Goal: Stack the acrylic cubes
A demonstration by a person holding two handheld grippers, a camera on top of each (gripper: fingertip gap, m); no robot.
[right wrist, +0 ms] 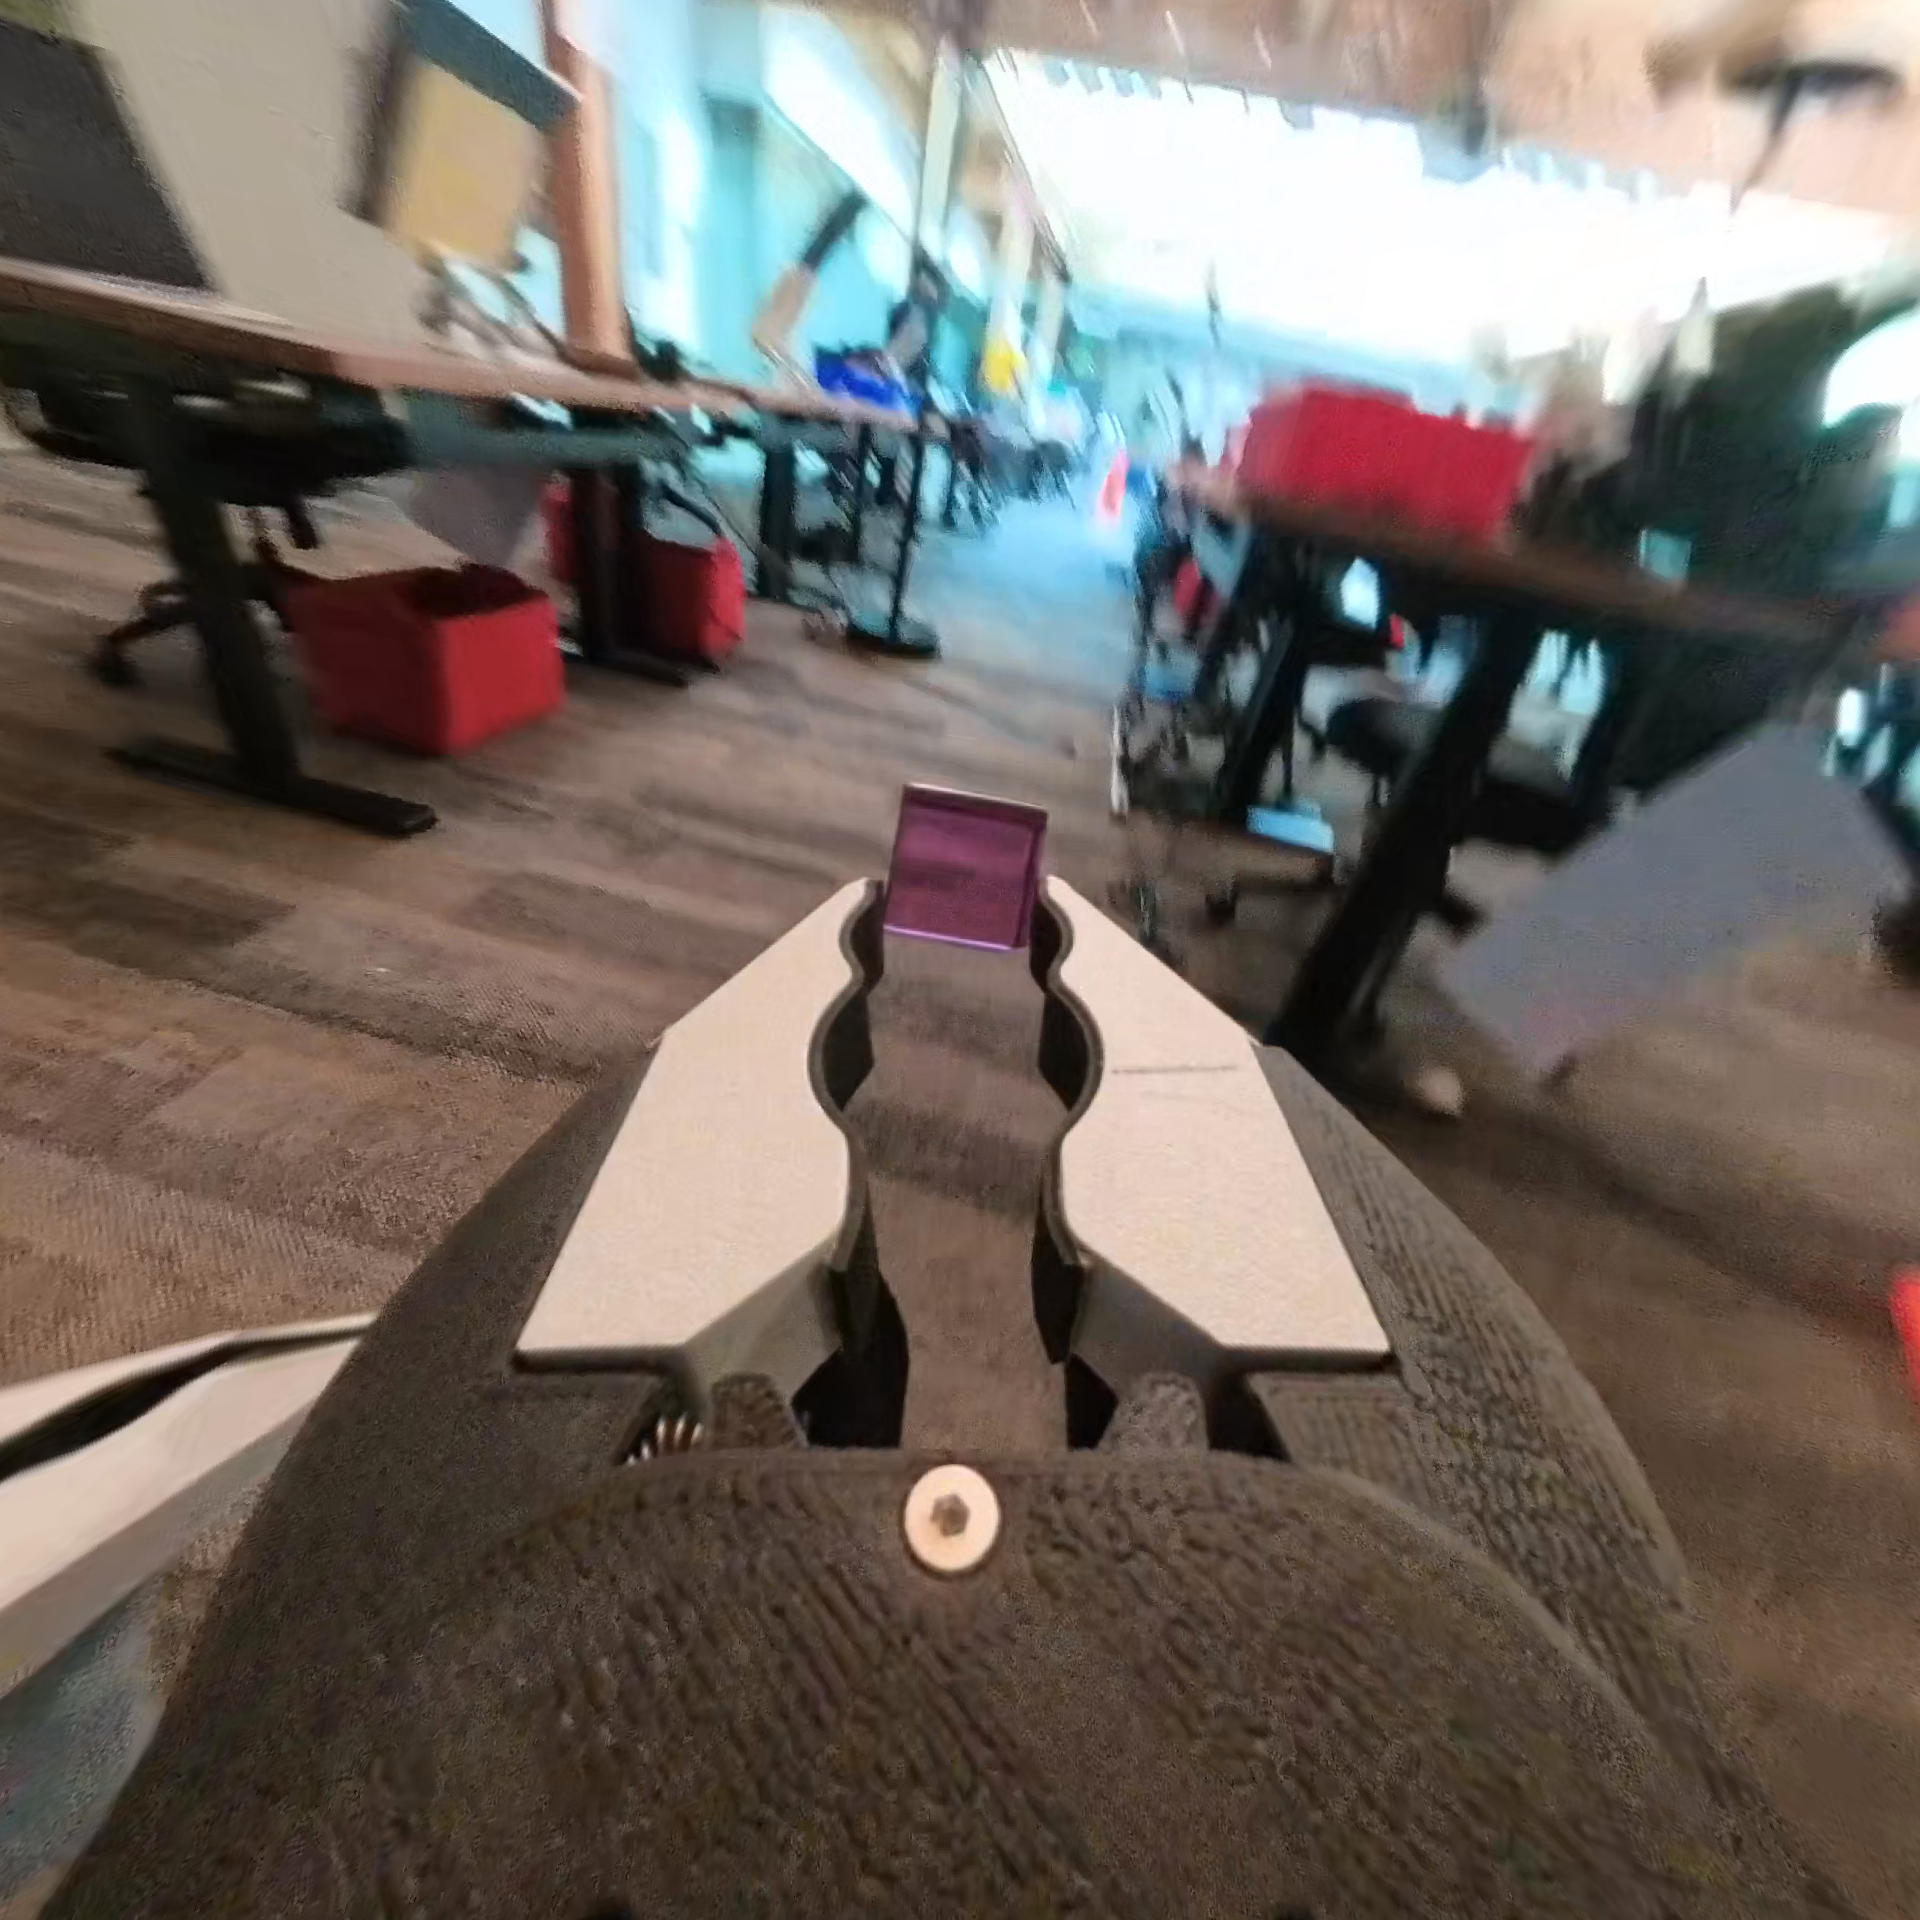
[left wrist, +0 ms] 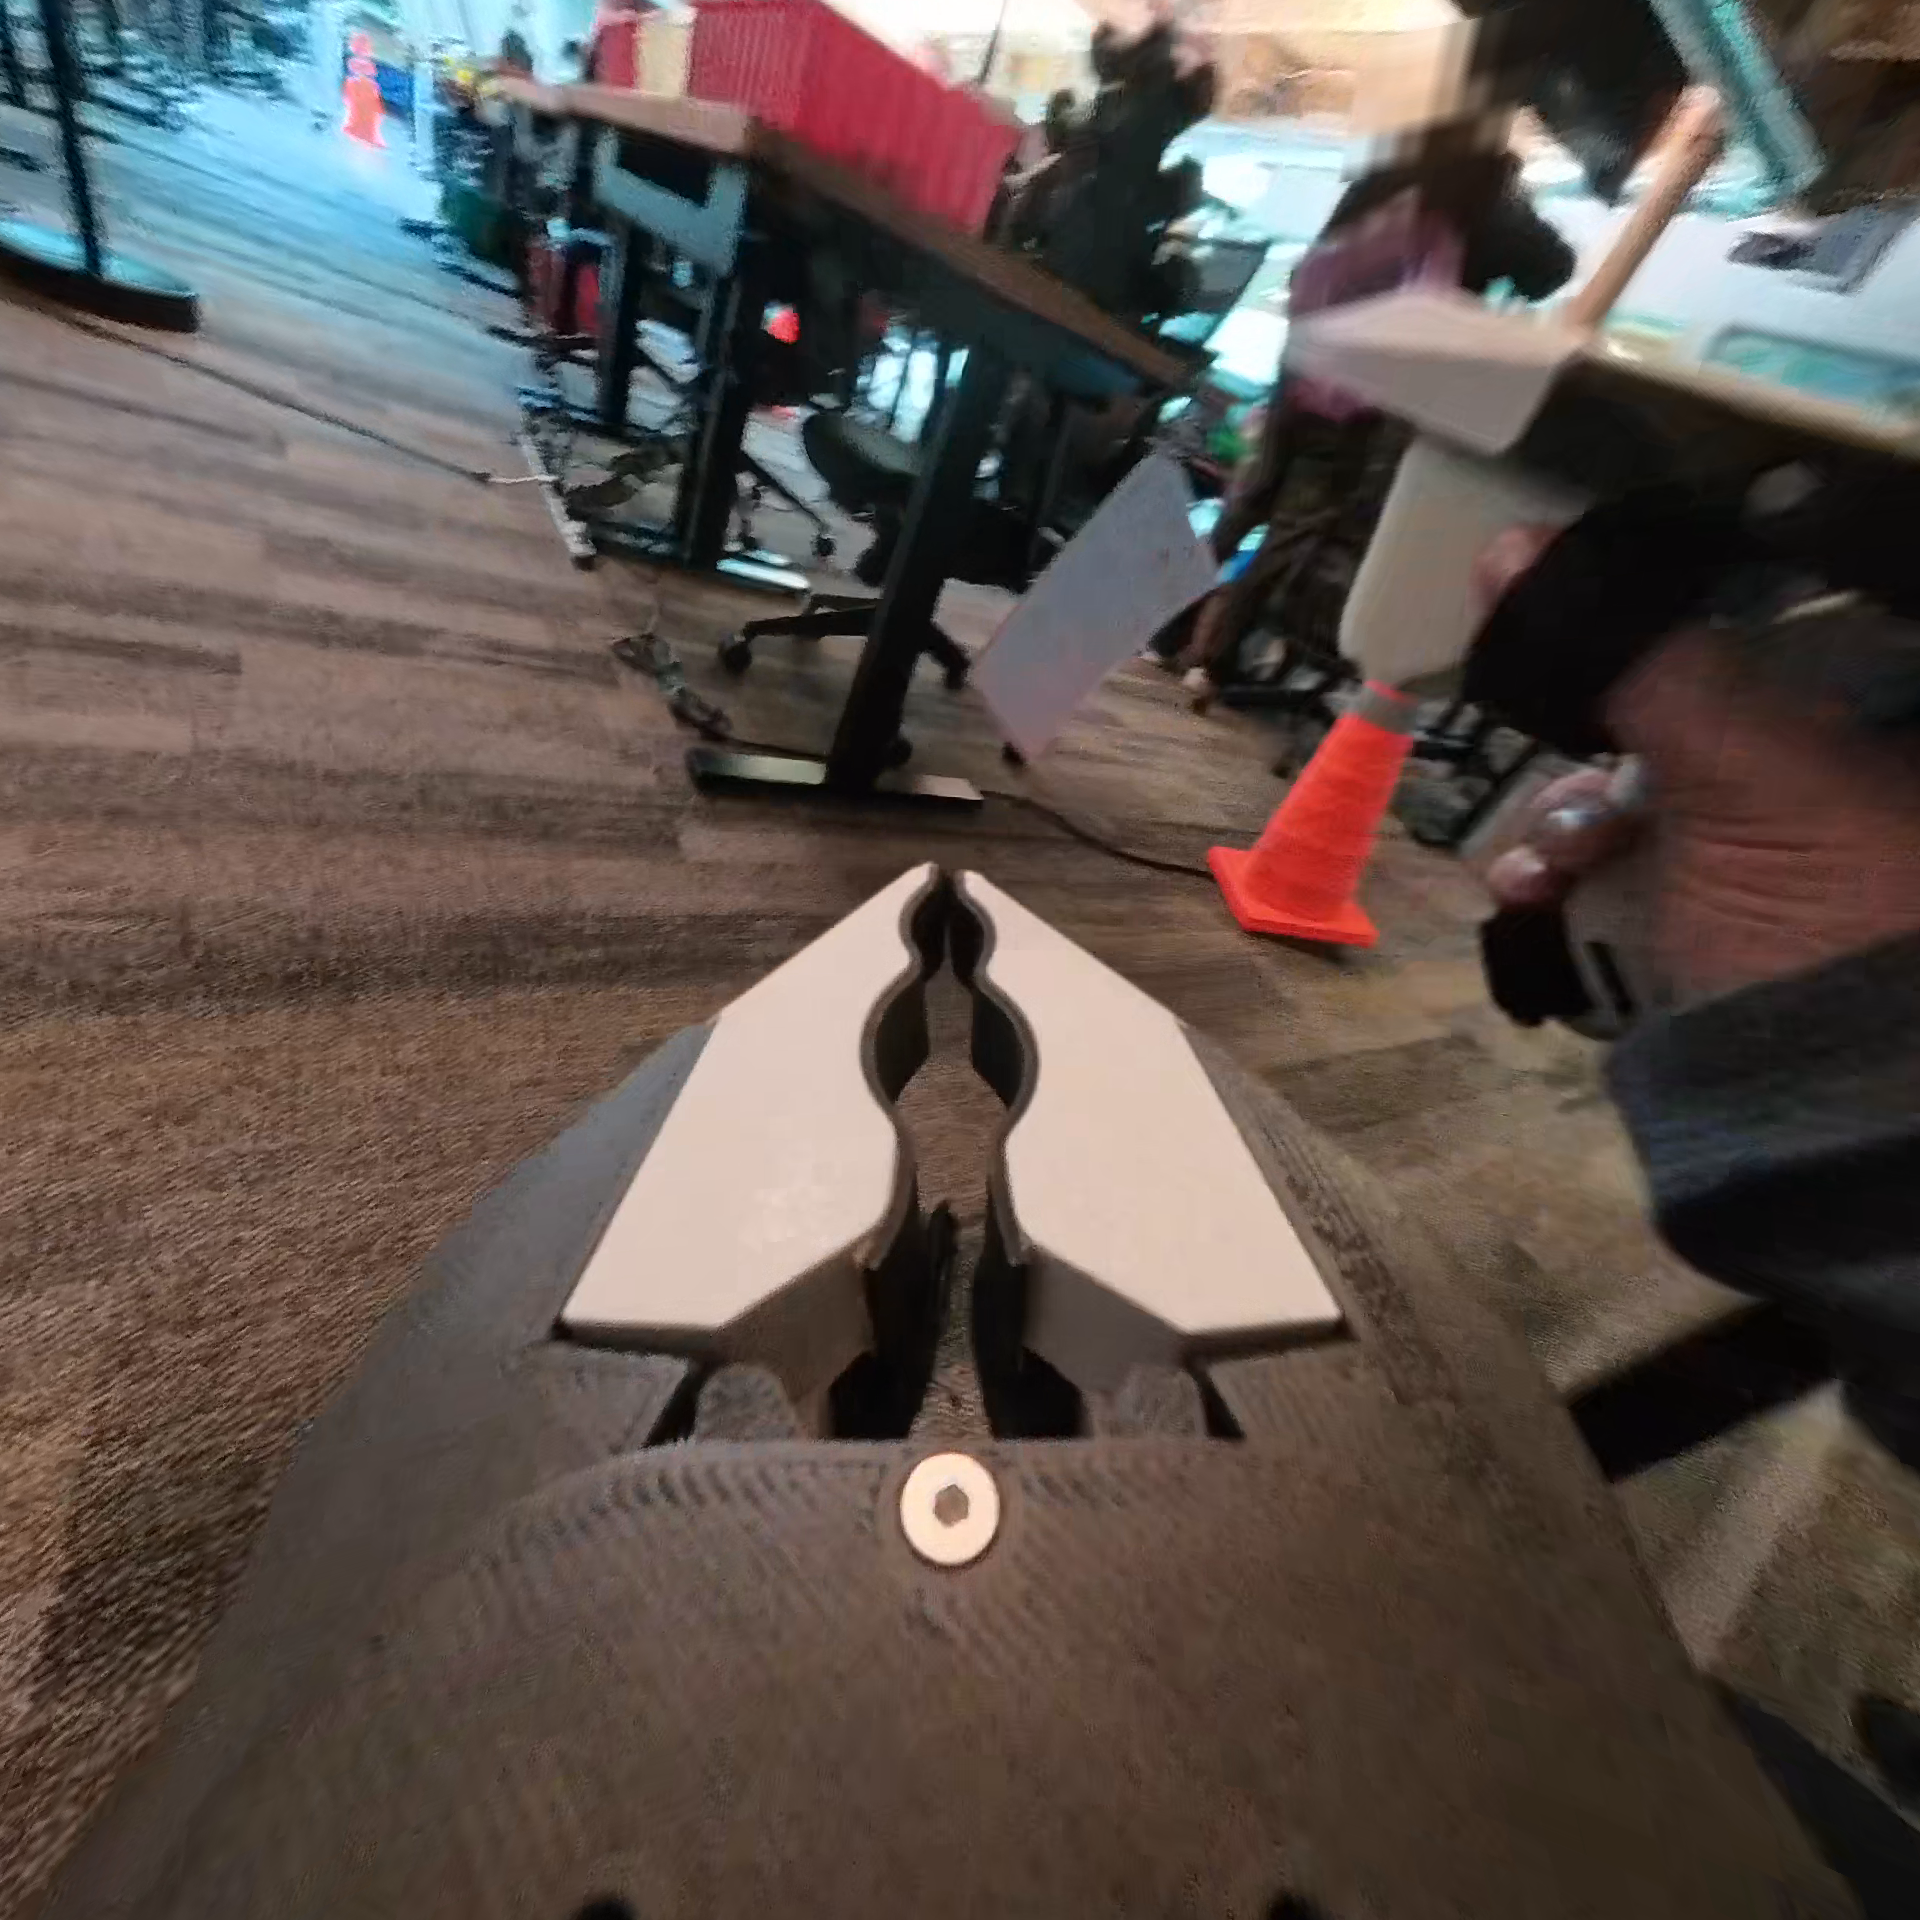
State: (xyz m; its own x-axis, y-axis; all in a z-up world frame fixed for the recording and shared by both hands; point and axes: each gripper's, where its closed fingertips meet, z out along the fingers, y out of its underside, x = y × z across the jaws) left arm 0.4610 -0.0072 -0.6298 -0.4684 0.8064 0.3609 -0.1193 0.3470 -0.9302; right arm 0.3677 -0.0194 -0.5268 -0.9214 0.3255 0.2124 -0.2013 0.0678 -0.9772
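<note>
The left gripper point(left wrist: 948, 883) has its fingertips together with nothing between them, above brown carpet point(left wrist: 312, 935). An orange cone point(left wrist: 1314, 831) stands to the right, near a hand point(left wrist: 1704, 800) gripping a device. Black-legged desks point(left wrist: 935, 301) stretch behind.

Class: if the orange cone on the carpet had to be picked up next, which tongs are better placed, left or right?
Probably the left tongs: shut on nothing, with the orange cone nearby on the carpet. The right tongs already grip a purple block.
</note>
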